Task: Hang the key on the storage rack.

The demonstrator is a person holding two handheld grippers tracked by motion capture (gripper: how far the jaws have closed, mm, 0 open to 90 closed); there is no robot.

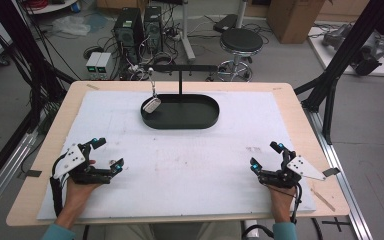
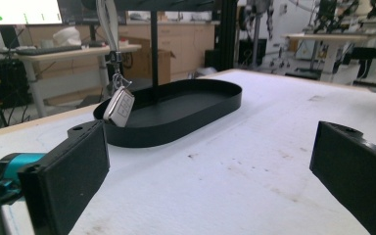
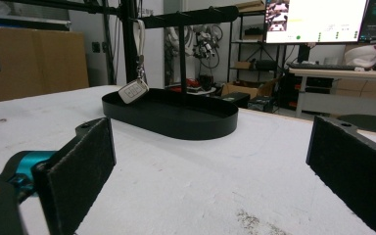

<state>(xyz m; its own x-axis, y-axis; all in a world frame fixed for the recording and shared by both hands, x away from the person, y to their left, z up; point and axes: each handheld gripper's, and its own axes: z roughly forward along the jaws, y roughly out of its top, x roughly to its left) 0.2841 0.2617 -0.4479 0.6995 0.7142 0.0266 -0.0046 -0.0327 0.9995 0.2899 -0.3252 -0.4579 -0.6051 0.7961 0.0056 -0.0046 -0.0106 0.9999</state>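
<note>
A cluttered lab floor surrounds the table, whose white mat (image 1: 180,165) carries a black oval tray (image 1: 180,112). A key fob (image 1: 152,105) hangs over the tray's left end from the stand's crossbar (image 1: 180,67). Near of the tray, the left gripper (image 1: 105,155) and right gripper (image 1: 266,156) rest with jaws spread, holding nothing. Likely approach: pinch the fob squarely and lift its strap off.

key fob (image 1: 152,105) hangs from stand (image 1: 181,80) over tray's (image 1: 207,117) left end.
</note>
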